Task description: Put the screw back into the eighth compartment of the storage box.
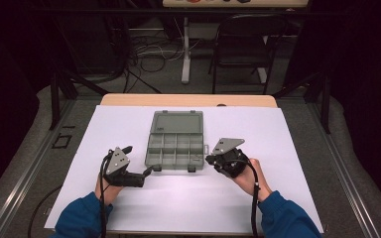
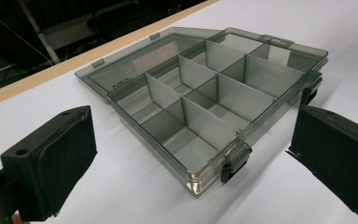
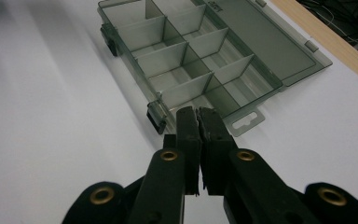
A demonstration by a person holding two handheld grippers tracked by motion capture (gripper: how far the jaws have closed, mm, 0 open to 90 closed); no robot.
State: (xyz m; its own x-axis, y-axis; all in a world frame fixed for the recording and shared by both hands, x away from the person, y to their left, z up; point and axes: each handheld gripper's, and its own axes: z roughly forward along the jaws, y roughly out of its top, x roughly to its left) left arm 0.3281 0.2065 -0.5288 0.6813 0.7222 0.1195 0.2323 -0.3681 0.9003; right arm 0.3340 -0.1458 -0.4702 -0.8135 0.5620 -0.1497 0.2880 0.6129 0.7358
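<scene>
Scene: a person in blue sleeves (image 1: 82, 218) works at a desk (image 1: 129, 99) covered by a white sheet (image 1: 188, 198), one gripper in each hand.
Organizer box: a smoky, see-through organizer box (image 1: 174, 148) lies open at the centre of the high view, between the two grippers and resting on the white sheet.
Lid: the lid (image 1: 176, 122) is folded back flat toward the top of the frame, hinged to the tray's far edge.
Compartments: thin dividers (image 2: 200, 109) split the tray into rows of small bins; all look bare.
Latches: two dark latches (image 2: 233, 163) hang from the tray's near edge.
Left gripper: the left gripper (image 1: 147, 171), lower left of centre in the high view, stands released, its jaws spread wide; in the left gripper view the box's near corner sits between them, untouched.
Right gripper: the right gripper (image 3: 198, 116) is clenched on nothing, jaws pressed together, just beside the box's right-hand end and its hang tab (image 3: 247, 120), apart from the box.
Background: a dark chair (image 1: 243, 44) and loose cables (image 1: 154, 49) on the floor beyond the desk.
</scene>
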